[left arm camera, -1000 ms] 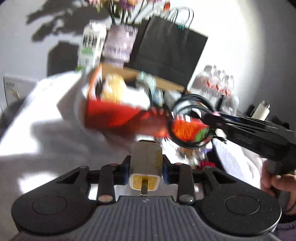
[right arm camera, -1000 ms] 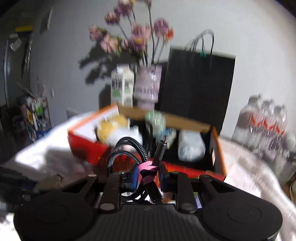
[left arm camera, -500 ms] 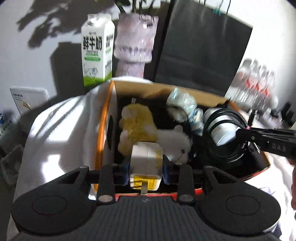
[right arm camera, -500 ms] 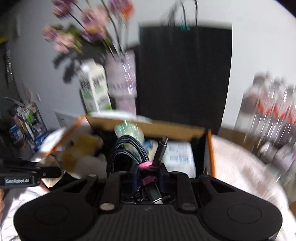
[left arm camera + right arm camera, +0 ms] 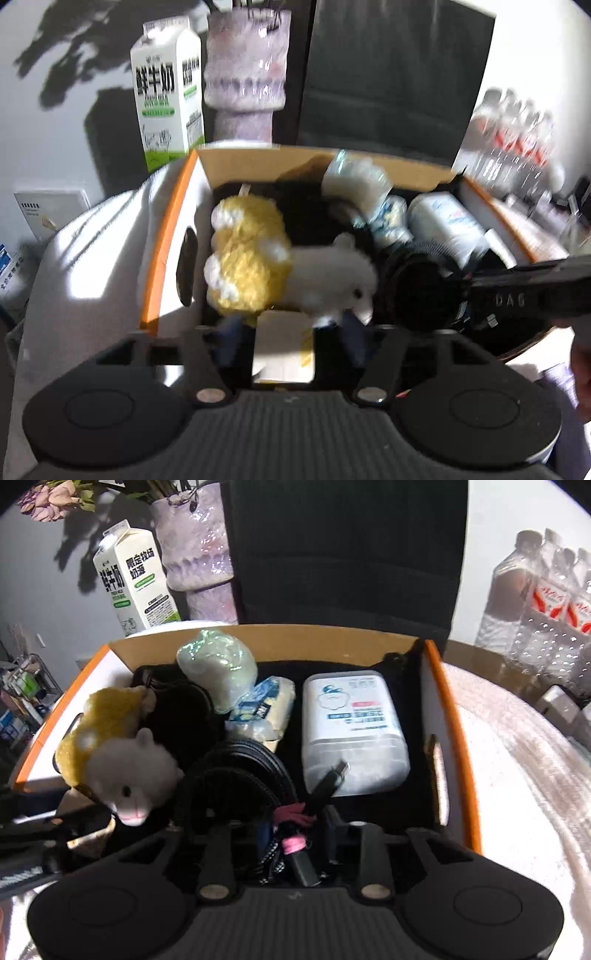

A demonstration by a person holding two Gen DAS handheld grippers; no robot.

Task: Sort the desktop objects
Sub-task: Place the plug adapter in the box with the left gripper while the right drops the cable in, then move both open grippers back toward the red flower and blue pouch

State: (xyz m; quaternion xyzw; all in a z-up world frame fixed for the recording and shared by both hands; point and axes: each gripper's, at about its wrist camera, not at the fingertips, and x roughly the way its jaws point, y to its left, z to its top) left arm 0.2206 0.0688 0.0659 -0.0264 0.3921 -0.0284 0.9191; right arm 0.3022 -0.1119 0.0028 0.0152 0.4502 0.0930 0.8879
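Note:
An orange-rimmed cardboard box [image 5: 166, 236] holds a yellow and white plush toy [image 5: 251, 258], tissue packs and a white wipes tub [image 5: 351, 720]. My left gripper [image 5: 290, 339] hovers over the box's near edge. Its jaws are opening, and a white and yellow charger block [image 5: 284, 350] sits loose between the pads. My right gripper [image 5: 297, 830] is over the box beside the plush toy [image 5: 125, 771]. Its jaws are opening too, with a coiled black cable [image 5: 236, 771] tied in pink lying between them, its loops resting in the box. In the left wrist view the right gripper [image 5: 471, 297] reaches in from the right.
Behind the box [image 5: 439, 709] stand a milk carton [image 5: 166, 96], a pale purple vase [image 5: 245, 74] and a black paper bag [image 5: 399, 74]. A pack of water bottles [image 5: 535, 590] stands at the right. A white cloth [image 5: 92, 258] covers the table around the box.
Both grippers have come forward over the box and tipped down into it. Their jaws, shut on the charger block and the cable before, have spread apart.

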